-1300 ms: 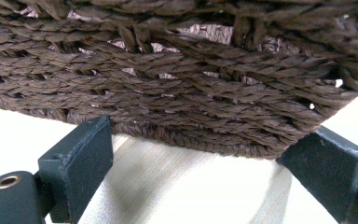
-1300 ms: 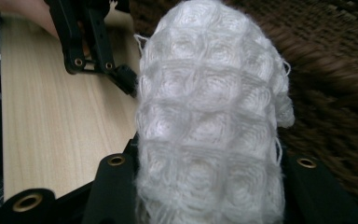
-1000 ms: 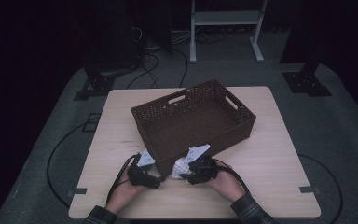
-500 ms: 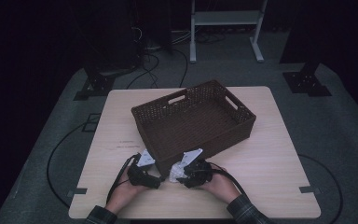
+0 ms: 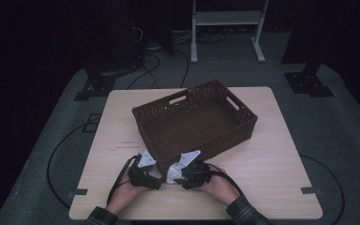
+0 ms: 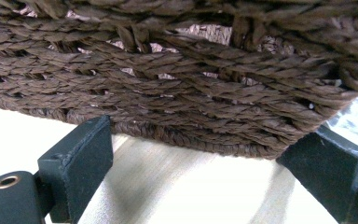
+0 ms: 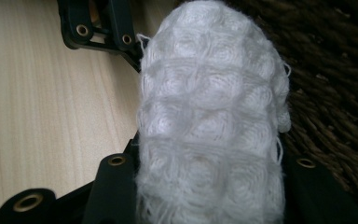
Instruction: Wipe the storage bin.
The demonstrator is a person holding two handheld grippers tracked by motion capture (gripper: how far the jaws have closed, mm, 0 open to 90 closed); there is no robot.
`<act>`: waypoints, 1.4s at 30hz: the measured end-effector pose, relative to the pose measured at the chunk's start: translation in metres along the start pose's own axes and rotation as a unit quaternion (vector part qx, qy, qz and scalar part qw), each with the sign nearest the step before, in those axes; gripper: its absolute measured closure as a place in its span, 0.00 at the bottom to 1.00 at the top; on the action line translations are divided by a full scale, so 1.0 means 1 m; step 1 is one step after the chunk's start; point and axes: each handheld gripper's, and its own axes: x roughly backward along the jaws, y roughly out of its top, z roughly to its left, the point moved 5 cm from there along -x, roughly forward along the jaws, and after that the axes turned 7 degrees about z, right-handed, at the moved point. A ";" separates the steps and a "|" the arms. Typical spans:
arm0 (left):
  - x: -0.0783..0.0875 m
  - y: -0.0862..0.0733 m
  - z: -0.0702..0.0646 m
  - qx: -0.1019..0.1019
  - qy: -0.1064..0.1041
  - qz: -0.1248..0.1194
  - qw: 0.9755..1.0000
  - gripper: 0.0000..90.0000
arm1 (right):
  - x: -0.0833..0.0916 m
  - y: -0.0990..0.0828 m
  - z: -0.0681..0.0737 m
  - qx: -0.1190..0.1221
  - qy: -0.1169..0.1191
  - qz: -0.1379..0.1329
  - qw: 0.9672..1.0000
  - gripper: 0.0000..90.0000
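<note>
Two grippers: both low at the near edge of the table [image 5: 281, 140], close together, just in front of the basket [image 5: 194, 124].
Right gripper [image 7: 205, 205]: jaws half-closed on a white waffle-knit cloth [image 7: 209, 121] — a rolled bundle standing up between them, pressed on both sides.
Left gripper [image 6: 205, 186]: jaws wide apart, nothing between them; the basket's woven wall sits just ahead.
Cloth position: held at the near wall of the basket, outside it, above the tabletop; not yet over the rim.
Risk, snag: loose threads at the cloth's edge could catch on the rough weave if it is dragged up the wall.
Risk, shove: a low lift would push the light basket away.
Risk, slip: soft bundle — the grip may only pinch outer folds.
</note>
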 end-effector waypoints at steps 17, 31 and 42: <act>0.000 0.000 0.000 0.000 0.000 0.000 1.000 0.10 | 0.026 0.016 0.003 0.006 0.001 -0.052 0.999 0.60; 0.000 0.000 0.000 -0.001 -0.001 0.001 1.000 0.10 | 0.051 0.024 0.007 0.008 0.002 -0.081 0.997 0.61; 0.000 0.000 0.000 -0.002 -0.001 0.003 1.000 0.09 | 0.059 -0.006 -0.002 -0.025 -0.004 -0.075 0.997 0.61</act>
